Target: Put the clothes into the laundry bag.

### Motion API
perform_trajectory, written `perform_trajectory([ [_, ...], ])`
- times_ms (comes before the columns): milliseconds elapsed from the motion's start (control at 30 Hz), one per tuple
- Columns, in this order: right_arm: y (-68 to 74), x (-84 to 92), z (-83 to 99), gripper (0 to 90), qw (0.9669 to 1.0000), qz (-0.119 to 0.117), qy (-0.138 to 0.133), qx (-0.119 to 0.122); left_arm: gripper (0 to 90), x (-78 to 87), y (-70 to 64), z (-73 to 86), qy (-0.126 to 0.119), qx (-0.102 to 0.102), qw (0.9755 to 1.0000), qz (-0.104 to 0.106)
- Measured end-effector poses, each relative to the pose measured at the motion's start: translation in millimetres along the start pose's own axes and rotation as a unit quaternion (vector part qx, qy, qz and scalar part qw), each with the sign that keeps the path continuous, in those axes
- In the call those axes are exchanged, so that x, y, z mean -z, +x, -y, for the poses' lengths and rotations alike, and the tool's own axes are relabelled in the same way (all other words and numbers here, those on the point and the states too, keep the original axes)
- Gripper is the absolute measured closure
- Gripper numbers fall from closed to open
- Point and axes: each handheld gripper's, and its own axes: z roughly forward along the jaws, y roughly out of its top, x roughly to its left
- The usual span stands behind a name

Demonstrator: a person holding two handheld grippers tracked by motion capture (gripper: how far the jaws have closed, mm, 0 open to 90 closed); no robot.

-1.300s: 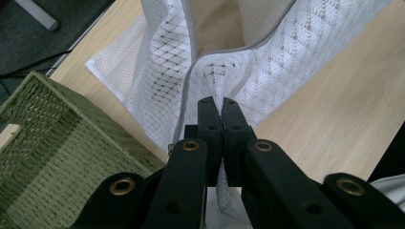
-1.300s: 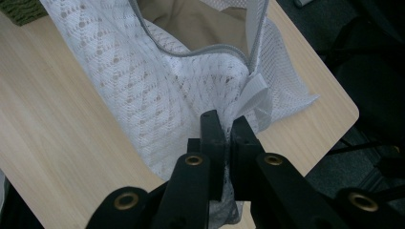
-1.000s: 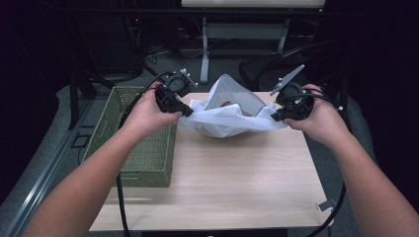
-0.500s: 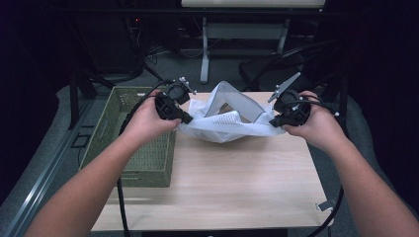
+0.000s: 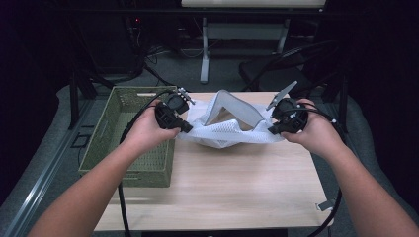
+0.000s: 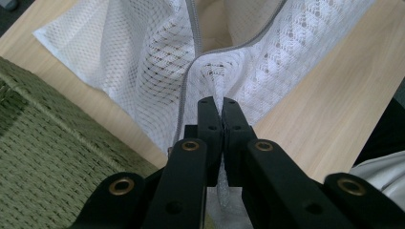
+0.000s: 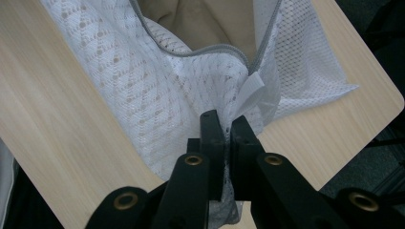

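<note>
both tools clamp the white mesh bag (image 5: 225, 129) at frame centre: left tool (image 6: 218, 106), right tool (image 7: 224, 123); something tan, perhaps cloth, half hidden inside

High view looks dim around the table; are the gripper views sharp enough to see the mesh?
High view: table lit, surroundings dark, image soft. Left gripper view: mesh bag weave and zipper crisp, jaws slightly blurred. Right gripper view: mesh sharp, evenly lit, no glare.

1. The mesh bag (image 5: 225, 133) is white, with a net pattern and a grey zipper (image 6: 188, 81).
2. Something tan (image 7: 205, 24) is seen inside it.
3. The basket (image 5: 106, 143) is green and woven.
4. The table (image 5: 222, 192) is light wood with thin stripes.
5. The gripper jaws are black.
</note>
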Motion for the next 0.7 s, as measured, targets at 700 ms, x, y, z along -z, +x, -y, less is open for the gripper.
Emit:
perform_trajectory([
  [700,22.2,-17.1,26.6,87.1,0.9999,-0.014,-0.006,0.004,88.5,-19.4,-17.9,26.8,-0.005,-0.002,0.9999,0.015],
])
